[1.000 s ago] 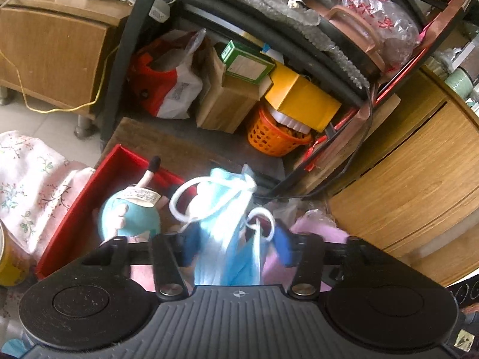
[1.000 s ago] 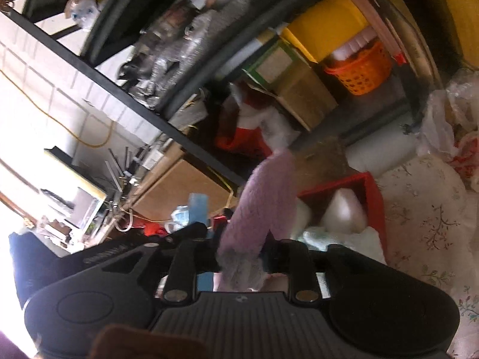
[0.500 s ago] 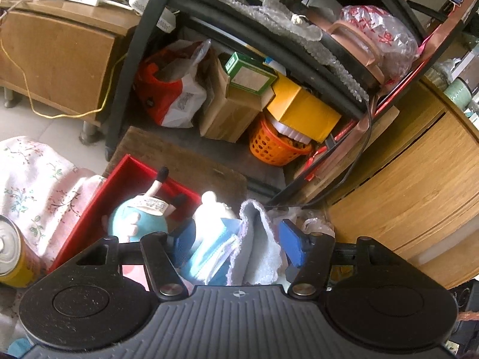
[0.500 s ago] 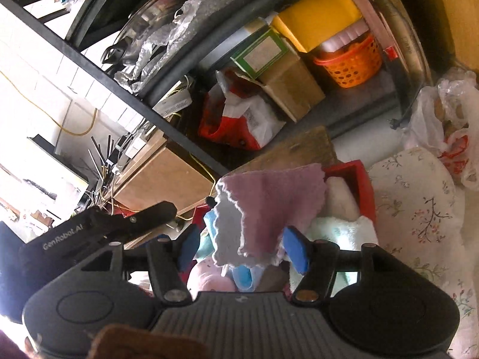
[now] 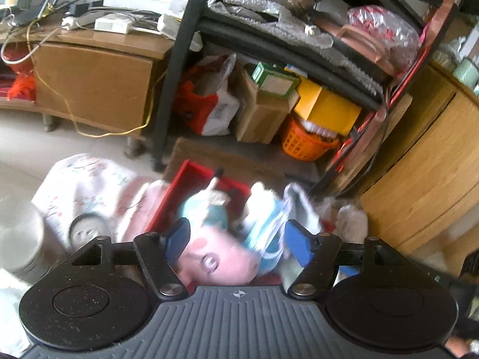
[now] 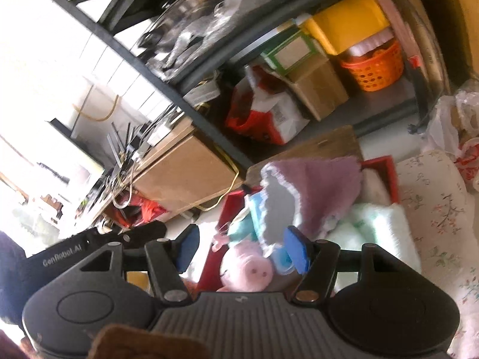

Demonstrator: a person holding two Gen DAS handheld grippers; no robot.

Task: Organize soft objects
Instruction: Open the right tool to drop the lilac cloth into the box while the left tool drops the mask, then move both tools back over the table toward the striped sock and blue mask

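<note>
A red box (image 5: 191, 176) on a flowered cloth holds soft things. In it lie a pink pig plush (image 5: 221, 261) in a teal dress, a blue face mask (image 5: 269, 236) and a grey-white cloth (image 5: 299, 203). My left gripper (image 5: 236, 239) is open and empty, hovering above the pig. In the right wrist view the red box (image 6: 386, 167) holds the pig plush (image 6: 248, 269), a purple cloth (image 6: 323, 188) draped on top and a pale green towel (image 6: 374, 227). My right gripper (image 6: 242, 248) is open and empty above the box.
A black metal rack (image 5: 173, 68) stands behind the box with a carton (image 5: 260, 113), a yellow box (image 5: 326, 107) and an orange basket (image 5: 305, 143). A wooden cabinet (image 5: 425, 161) is to the right. A tin can (image 5: 18, 236) and a lidded jar (image 5: 86, 233) stand at left.
Both grippers opened and let go: the left dropped the blue mask into the box, the right dropped the purple cloth onto the pile. Both have pulled back and up.
</note>
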